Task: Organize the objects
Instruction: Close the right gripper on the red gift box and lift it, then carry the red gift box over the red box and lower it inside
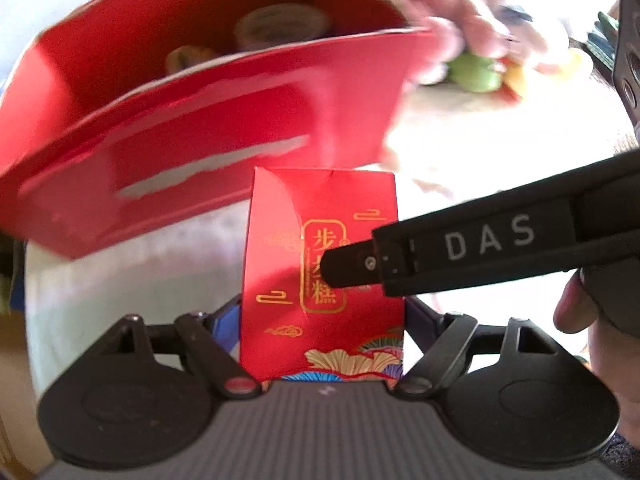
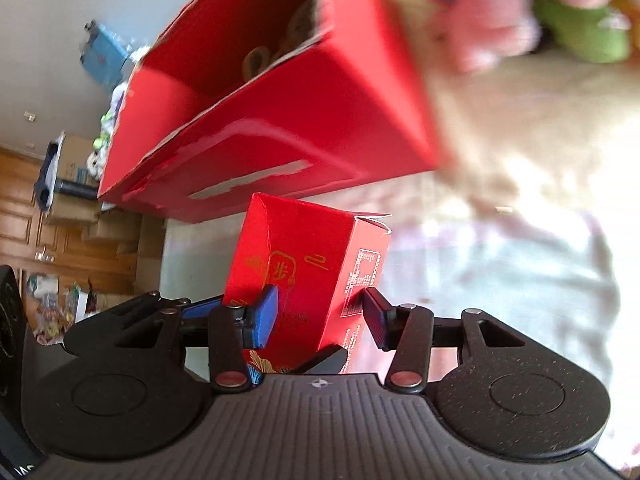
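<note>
Small red carton [image 1: 320,280] with gold characters sits nearest the lens in both views, upright, its lower end against each tool's body. Left gripper [image 1: 322,312]: its fingers [image 1: 228,316] show only as dark and blue edges at either side of the carton, closed in against its 2 side faces, so it has the carton held. Right gripper [image 2: 320,312]: blue-padded fingers [image 2: 266,316] flank the same carton [image 2: 304,280] at its left face and at the printed panel; the left pad looks pressed to the card, the right pad sits just at the corner, and I cannot tell whether it grips or only brackets. In the left wrist view a black finger marked DAS [image 1: 460,248] crosses in from the right, its tip touching the carton's front over the gold label; a hand [image 1: 580,304] shows behind it. Beyond the carton, large open red box [image 1: 192,120], blurred, with a torn slot in its near wall; a roll of tape [image 1: 280,26] and something brownish lie inside. Right of that box, a pink plush toy [image 2: 480,20] with a green part, blurred, on a pale cloth-covered surface [image 2: 500,280].
</note>
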